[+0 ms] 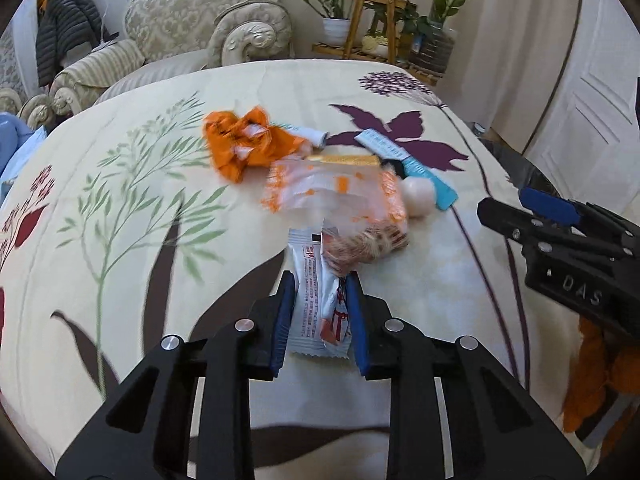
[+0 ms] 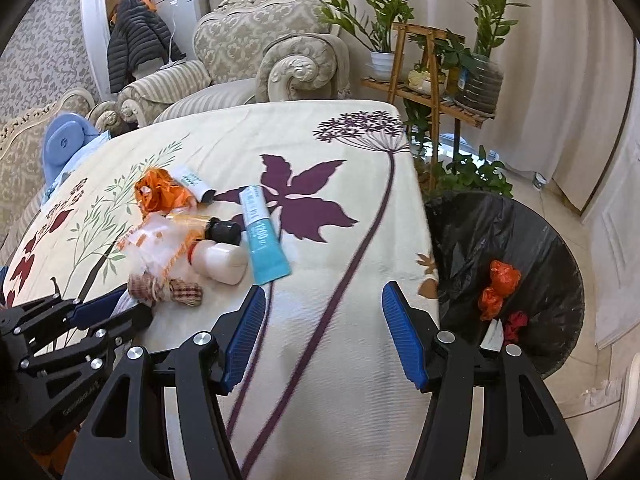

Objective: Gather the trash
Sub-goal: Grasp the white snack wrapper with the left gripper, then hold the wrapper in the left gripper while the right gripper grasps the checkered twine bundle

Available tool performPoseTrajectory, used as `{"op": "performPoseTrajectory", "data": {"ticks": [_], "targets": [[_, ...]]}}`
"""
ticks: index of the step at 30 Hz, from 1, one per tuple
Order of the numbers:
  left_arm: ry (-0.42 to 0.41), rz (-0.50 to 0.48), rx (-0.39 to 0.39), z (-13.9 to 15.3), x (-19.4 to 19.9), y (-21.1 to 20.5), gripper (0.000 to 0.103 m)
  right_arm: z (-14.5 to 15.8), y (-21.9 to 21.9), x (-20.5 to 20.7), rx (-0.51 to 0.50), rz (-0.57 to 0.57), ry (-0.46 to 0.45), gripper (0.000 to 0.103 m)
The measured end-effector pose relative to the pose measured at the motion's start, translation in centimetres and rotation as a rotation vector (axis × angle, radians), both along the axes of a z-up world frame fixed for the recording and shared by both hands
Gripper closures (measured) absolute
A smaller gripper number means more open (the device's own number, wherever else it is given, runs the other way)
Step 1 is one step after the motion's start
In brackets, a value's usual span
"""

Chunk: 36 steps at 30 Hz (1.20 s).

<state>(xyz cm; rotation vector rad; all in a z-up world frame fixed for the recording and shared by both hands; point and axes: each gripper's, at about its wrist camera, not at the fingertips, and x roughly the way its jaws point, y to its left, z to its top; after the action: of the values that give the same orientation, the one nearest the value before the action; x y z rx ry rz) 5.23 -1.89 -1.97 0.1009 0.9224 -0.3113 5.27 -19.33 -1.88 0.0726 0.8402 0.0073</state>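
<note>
On the flowery table [image 1: 132, 216], our left gripper [image 1: 320, 304] squeezes a white wrapper [image 1: 316, 304] across its middle. It looks light and crinkly. Our right gripper [image 2: 324, 332] is wide and empty.

Soft, even daylight fills both views, with no glare. Fisheye bending curves the edges into dark corners. Motion blur smears the wrappers [image 1: 320, 196] towards twelve o'clock.
</note>
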Motion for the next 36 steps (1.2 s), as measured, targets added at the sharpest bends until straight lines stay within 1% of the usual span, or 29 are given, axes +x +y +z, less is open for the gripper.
{"op": "performPoseTrajectory", "data": {"ticks": [8,15,16,17,18,24,28,31,36], "targets": [[-0.01,0.104,0.018,0.1,-0.7,4.4,0.077,0.2,2.3,0.2,-0.004,0.044,0.0,0.043],[-0.031,0.159,0.035,0.2,-0.3,6.5,0.074,0.0,4.7,0.5,-0.002,0.093,0.014,0.043],[-0.03,0.162,0.033,0.2,-0.2,6.6,0.067,0.0,5.1,0.5,-0.002,0.102,0.017,0.043],[-0.028,0.17,0.029,0.1,-0.1,6.9,0.055,-0.1,5.5,0.6,-0.005,0.108,0.02,0.043],[-0.027,0.176,0.023,0.1,0.0,7.1,0.053,-0.1,5.8,0.7,-0.009,0.112,0.022,0.043],[-0.026,0.174,0.007,0.0,0.5,7.6,0.053,0.0,6.3,1.8,-0.031,0.1,0.022,0.043],[-0.036,0.163,0.02,-0.1,0.5,7.4,0.053,0.1,6.6,3.0,-0.057,0.094,0.022,0.043],[-0.047,0.157,0.031,-0.2,0.4,7.3,0.053,-0.3,6.7,3.7,-0.08,0.086,0.04,0.043],[-0.049,0.168,0.022,-0.1,0.5,7.7,0.056,-0.6,6.8,2.9,-0.087,0.095,0.059,0.043]]}}
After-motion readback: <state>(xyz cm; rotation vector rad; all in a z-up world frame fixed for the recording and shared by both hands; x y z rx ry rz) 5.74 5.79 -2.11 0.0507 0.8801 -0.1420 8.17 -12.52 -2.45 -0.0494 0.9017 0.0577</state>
